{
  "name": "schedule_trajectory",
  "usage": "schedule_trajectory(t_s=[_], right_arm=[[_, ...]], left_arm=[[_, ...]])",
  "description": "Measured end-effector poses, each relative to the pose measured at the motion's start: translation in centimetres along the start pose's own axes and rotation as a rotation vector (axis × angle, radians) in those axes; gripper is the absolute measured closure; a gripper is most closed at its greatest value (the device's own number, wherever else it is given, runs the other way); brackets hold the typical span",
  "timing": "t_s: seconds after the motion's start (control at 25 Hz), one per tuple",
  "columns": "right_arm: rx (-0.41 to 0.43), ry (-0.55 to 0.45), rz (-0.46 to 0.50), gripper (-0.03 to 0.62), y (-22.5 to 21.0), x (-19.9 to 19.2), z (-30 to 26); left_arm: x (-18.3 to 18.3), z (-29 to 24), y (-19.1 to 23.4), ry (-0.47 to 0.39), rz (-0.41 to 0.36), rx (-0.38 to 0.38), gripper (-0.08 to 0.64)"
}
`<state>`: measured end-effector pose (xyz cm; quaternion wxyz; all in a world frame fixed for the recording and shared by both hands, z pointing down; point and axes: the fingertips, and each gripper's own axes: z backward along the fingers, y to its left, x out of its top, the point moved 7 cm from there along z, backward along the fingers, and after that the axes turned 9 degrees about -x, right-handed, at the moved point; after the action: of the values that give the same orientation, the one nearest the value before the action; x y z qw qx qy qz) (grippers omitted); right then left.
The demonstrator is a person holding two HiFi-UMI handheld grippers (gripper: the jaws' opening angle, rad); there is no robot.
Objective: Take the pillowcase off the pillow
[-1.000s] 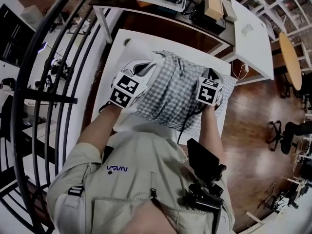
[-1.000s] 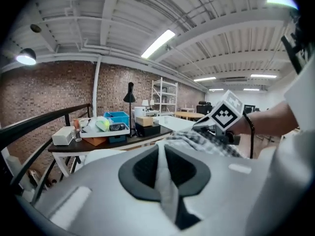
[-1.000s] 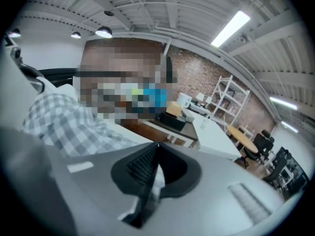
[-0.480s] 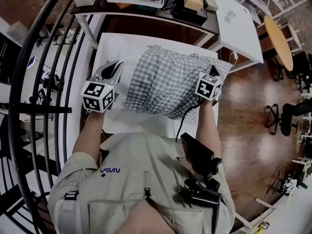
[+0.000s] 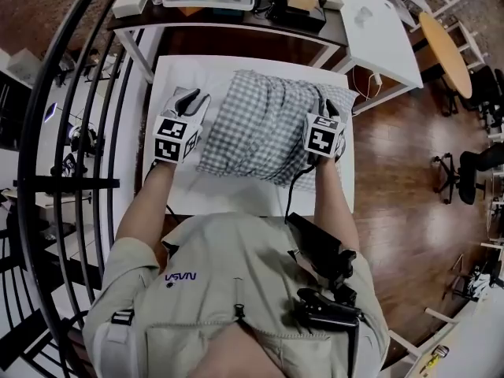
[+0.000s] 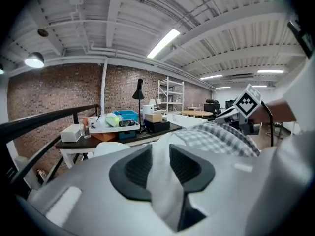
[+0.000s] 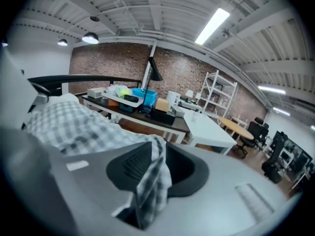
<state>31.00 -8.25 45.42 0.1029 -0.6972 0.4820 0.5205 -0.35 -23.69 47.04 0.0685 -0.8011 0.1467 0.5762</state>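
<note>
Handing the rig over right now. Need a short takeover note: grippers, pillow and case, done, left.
Left gripper: jaws have just been opening; white fabric, seemingly the pillow's bare end, lies loose between them.
Right gripper: jaws have just been opening; a fold of the checked pillowcase hangs between them, not pinched.
The case lies on the white table, visibly full.
Done: nothing off yet.
Left: regrip both ends, pull the case off.

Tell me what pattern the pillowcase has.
The pillowcase is a grey-and-white check, clearest in the head view.
</note>
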Motion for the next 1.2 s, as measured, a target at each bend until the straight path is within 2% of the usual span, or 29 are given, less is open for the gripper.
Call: schedule_trajectory(t_s=[0.12, 0.24, 0.52, 0.84, 0.96, 1.04, 1.12, 1.2], right_arm=[[0.035, -0.043, -0.043, 0.497, 1.6, -0.8, 4.2], [0.097, -0.04, -0.078, 0.491, 3.3, -2.8, 8.9], [0.202, 0.09, -0.115, 0.486, 7.0, -9.7, 16.4], [0.288, 0.203, -0.066, 0.474, 12.4, -14.3, 16.4], [0.288, 0.218, -0.038, 0.476, 14.3, -14.7, 14.7], [0.264, 0.21, -0.014, 0.524, 14.4, -14.3, 14.3], [0.248, 0.203, -0.012, 0.583, 14.0, -14.0, 14.7], [0.236, 0.187, -0.031, 0.584, 13.6, -13.8, 15.5]], left_arm=[[0.5, 2.5, -1.4, -0.025, -0.024, 0.008, 0.422], [-0.7, 5.6, -3.6, -0.028, -0.032, 0.005, 0.403], [-7.5, 9.8, -7.3, 0.138, -0.024, -0.004, 0.356], [-12.9, 9.1, -7.7, 0.266, 0.005, -0.008, 0.33], [-13.9, 8.4, -7.5, 0.291, 0.0, 0.005, 0.37], [-14.0, 8.1, -7.5, 0.298, -0.016, 0.007, 0.477], [-13.5, 8.0, -7.6, 0.293, -0.039, 0.001, 0.536], [-12.7, 8.2, -7.6, 0.27, -0.054, 0.003, 0.545]])
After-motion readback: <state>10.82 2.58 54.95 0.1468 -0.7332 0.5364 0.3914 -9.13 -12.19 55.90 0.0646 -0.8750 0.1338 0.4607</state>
